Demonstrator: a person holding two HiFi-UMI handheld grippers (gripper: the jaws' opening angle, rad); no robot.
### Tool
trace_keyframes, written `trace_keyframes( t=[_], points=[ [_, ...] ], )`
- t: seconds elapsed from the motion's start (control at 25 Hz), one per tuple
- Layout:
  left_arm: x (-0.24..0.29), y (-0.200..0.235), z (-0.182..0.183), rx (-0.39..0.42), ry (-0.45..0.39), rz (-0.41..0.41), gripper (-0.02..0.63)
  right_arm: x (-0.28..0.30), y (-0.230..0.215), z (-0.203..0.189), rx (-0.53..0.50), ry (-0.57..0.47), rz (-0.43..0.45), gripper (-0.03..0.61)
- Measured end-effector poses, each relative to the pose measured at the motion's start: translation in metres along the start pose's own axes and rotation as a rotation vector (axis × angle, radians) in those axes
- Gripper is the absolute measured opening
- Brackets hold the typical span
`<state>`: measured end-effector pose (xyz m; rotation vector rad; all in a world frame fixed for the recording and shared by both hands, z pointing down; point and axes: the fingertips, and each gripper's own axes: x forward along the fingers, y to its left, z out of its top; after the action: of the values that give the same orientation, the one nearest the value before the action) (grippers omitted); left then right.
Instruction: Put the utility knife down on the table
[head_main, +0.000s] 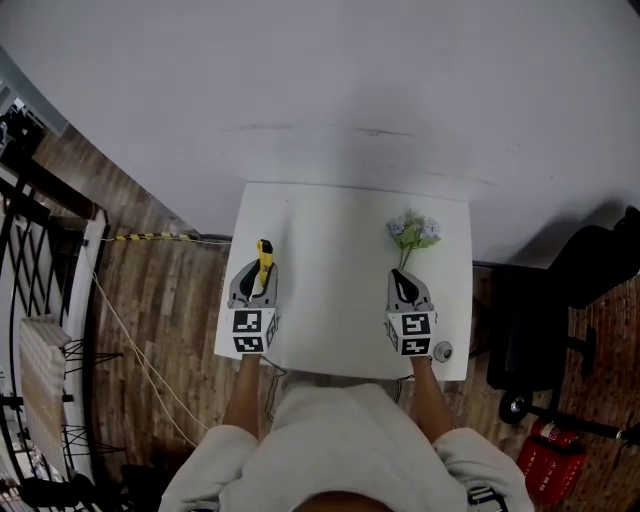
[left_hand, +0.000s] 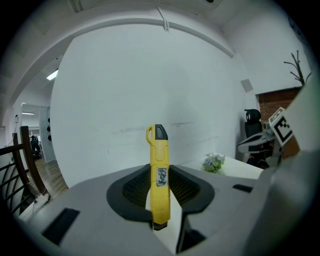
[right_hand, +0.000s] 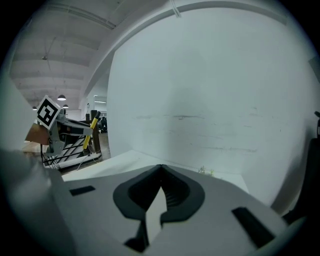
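The yellow utility knife (head_main: 265, 252) with a black tip sticks forward out of my left gripper (head_main: 262, 272), which is shut on its handle above the left side of the white table (head_main: 330, 270). In the left gripper view the knife (left_hand: 159, 150) stands upright between the dark pads (left_hand: 134, 187), tip pointing toward the wall. My right gripper (head_main: 401, 275) hovers over the table's right side with its jaw tips touching and nothing between them (right_hand: 160, 167). From the right gripper view the knife (right_hand: 91, 131) shows far left.
A small bunch of pale flowers (head_main: 412, 231) lies at the table's back right. A small round metal object (head_main: 442, 351) sits near the front right corner. A white wall rises behind the table. A black chair (head_main: 570, 290) stands to the right, a railing (head_main: 40, 250) to the left.
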<state>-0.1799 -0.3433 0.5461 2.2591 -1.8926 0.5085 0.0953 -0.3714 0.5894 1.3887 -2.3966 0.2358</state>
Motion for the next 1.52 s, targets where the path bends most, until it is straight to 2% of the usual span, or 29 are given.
trace_keyframes(
  t=[0.32,0.52,0.64,1.0,1.12,1.32,1.52],
  points=[
    [0.026,0.006,-0.018,0.048,0.052,-0.074,0.108,0.017,0.010,-0.013,0.017,0.044,-0.021,-0.002],
    [0.042,0.003,-0.019,0.118,0.067,-0.144,0.107,0.024,0.016,-0.021,0.018,0.074,-0.039,-0.002],
    [0.053,-0.007,-0.027,0.212,0.089,-0.191,0.107,0.025,0.017,-0.029,0.022,0.091,-0.045,-0.002],
    [0.066,-0.047,-0.063,0.635,0.157,-0.342,0.107,0.024,0.016,-0.047,0.019,0.141,-0.060,-0.002],
    [0.070,-0.055,-0.076,0.741,0.176,-0.377,0.107,0.028,0.018,-0.050,0.016,0.150,-0.059,-0.002],
    [0.082,-0.063,-0.095,0.848,0.218,-0.444,0.108,0.034,0.019,-0.053,0.016,0.169,-0.060,-0.002],
    [0.098,-0.066,-0.110,0.820,0.269,-0.506,0.108,0.038,0.021,-0.059,0.024,0.190,-0.059,-0.002]
  ],
)
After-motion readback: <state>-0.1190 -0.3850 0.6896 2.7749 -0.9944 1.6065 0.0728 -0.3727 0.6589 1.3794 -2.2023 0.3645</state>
